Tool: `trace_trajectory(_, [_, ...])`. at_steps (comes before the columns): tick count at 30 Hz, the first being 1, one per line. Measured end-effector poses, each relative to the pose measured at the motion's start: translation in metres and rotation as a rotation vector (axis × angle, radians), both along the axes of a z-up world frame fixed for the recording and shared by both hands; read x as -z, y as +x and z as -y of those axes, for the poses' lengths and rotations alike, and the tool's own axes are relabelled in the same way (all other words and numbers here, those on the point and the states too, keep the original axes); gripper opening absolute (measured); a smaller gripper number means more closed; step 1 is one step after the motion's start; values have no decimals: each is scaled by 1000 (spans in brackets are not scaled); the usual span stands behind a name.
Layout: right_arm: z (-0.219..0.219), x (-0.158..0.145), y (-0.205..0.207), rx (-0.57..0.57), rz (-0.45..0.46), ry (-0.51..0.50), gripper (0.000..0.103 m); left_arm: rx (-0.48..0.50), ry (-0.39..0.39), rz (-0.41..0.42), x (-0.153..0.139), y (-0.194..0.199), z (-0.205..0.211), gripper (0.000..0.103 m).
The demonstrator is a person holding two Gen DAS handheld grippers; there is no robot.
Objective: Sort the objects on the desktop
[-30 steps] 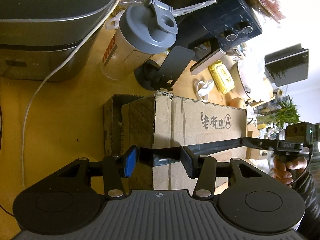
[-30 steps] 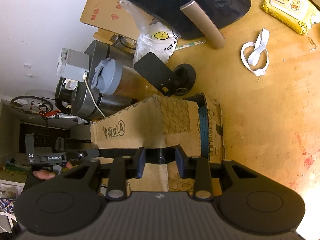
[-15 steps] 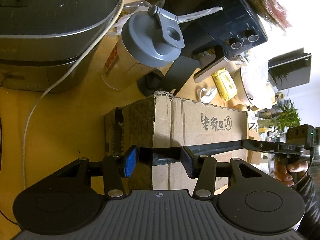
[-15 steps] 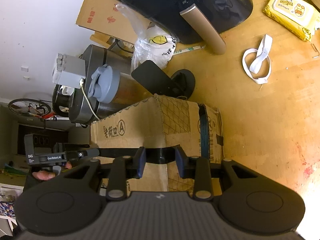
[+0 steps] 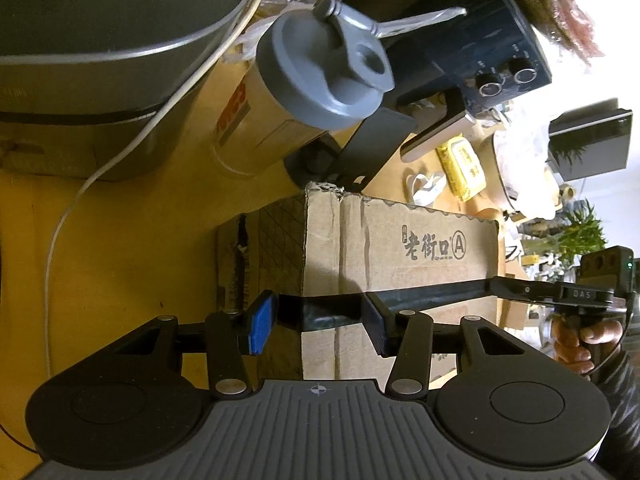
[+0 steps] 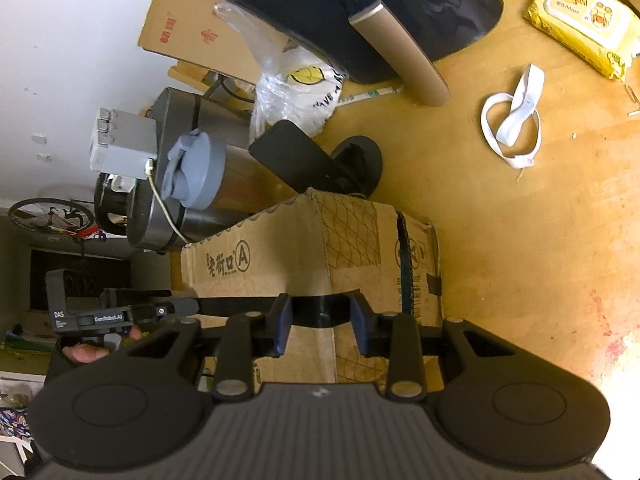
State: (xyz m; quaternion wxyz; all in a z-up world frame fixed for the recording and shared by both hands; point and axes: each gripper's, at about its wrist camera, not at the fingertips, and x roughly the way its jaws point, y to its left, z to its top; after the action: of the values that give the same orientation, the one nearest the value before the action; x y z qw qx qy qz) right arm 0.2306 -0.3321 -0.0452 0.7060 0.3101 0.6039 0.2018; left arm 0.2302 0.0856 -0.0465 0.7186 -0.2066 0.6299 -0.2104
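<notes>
Landmark: a brown corrugated cardboard box printed with black characters and a circled A sat on the yellow wooden tabletop.
Left claw: the left claw was closed on a black strip of tape or strap running across the box's near corner, its blue-padded fingers pressing on the strip.
Right claw: the right claw was clamped narrow on the same black strip at the box's other near corner; whether the strip was fixed to the box I could not tell.
Hands: a hand gripped the right claw's handle off the box's right end, and a hand held the left claw's handle off its left end.
Behind the box: a black stand with a tilted flat plate stood just behind it.
Behind-left of the box: a clear shaker bottle with a grey flip lid stood beside a dark grey round-lidded appliance, a white cable trailing from it.
Far behind the box: a dark blue appliance with a metallic handle and a white plastic bag.
Behind-right of the box: a white looped band and a yellow wet-wipes pack lay well apart from it.
</notes>
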Motion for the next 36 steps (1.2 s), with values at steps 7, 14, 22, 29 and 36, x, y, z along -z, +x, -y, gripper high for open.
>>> trace_trajectory(7, [4, 10, 0, 22, -18, 14, 26, -5, 7, 2, 5, 2, 3, 47])
trace_trajectory(14, [5, 10, -1, 42, -5, 14, 63, -26, -3, 8, 6, 0, 3, 66])
trace_trajectory(22, [6, 9, -5, 80, 25, 0, 103, -54, 13, 31, 3, -8, 1, 98])
trace_trajectory(29, [2, 6, -8, 74, 33, 4, 103, -64, 13, 31, 1, -14, -1, 98])
trace_trajectory(36, [1, 1, -14, 79, 52, 9, 103, -70, 9, 51, -8, -19, 0, 98])
